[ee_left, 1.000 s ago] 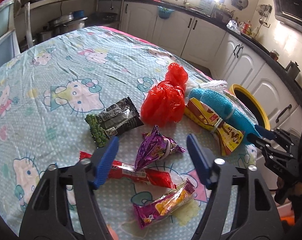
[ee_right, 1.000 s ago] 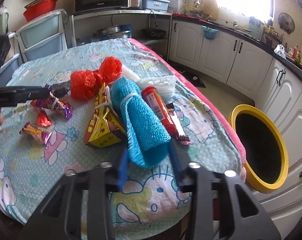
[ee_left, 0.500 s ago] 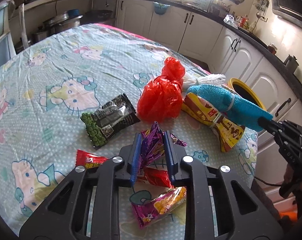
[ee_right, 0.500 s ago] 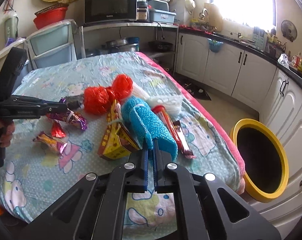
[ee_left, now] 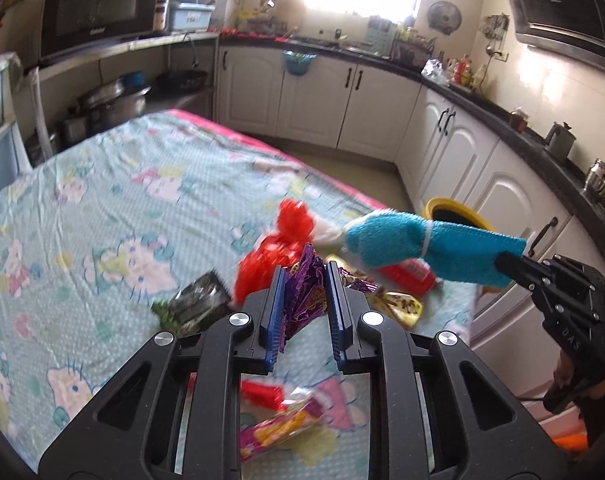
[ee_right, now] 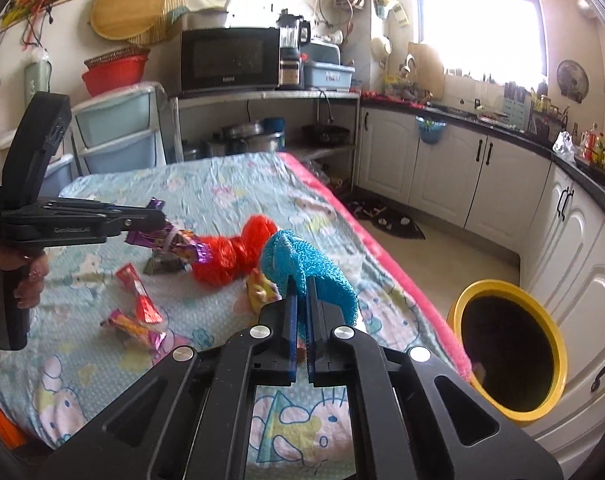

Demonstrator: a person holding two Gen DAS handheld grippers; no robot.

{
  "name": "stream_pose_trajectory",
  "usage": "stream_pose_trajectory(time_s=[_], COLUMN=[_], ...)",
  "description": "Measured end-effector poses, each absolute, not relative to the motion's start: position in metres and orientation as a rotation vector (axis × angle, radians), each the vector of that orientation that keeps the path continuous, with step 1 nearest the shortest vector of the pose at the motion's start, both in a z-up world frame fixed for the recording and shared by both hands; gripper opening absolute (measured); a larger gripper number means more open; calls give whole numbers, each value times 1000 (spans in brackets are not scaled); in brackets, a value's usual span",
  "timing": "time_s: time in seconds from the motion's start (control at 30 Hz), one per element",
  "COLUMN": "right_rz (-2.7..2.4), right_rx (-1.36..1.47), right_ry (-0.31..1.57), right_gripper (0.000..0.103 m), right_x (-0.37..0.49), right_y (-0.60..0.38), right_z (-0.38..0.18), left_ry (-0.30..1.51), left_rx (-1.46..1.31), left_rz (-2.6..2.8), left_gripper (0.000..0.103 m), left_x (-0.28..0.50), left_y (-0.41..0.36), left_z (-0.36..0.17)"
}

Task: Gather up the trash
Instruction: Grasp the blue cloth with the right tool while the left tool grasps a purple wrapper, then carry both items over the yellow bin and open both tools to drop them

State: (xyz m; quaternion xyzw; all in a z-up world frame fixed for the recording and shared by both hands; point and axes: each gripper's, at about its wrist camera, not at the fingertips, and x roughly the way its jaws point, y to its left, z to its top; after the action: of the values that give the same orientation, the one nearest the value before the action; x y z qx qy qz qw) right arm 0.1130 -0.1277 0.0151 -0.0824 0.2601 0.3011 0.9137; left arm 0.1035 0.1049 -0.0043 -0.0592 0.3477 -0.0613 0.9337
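Both grippers loaded, held above the table [ee_right: 222, 196].

Yellow-rimmed bin [ee_right: 510, 348] stands on the floor at the table's edge. Right gripper [ee_right: 300, 300] is clamped on the blue rolled cloth [ee_right: 306, 268], lifted clear of the tablecloth. Left gripper [ee_left: 304, 292] pinches the purple wrapper [ee_left: 304, 300], also off the surface. Red plastic bag [ee_right: 232, 256], red wrapper [ee_right: 140, 300] and pink-yellow wrapper [ee_right: 136, 328] lie on the table.

White cabinets [ee_right: 442, 168], microwave [ee_right: 230, 60] — window [ee_right: 478, 12] glaring bright.
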Motion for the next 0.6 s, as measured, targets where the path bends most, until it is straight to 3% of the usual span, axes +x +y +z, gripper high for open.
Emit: stream_pose_trajectory(time_s=[0.6], right_rz=[497], right_rx=[-116], right_ry=[446], right_gripper=[3], right_x=[115], right_y=[-182], right_z=[53], left_ry=[624], left_rx=[-98], left_rz=[-219], left_gripper=[14], left_x=[139], left_y=[40], left_z=[38])
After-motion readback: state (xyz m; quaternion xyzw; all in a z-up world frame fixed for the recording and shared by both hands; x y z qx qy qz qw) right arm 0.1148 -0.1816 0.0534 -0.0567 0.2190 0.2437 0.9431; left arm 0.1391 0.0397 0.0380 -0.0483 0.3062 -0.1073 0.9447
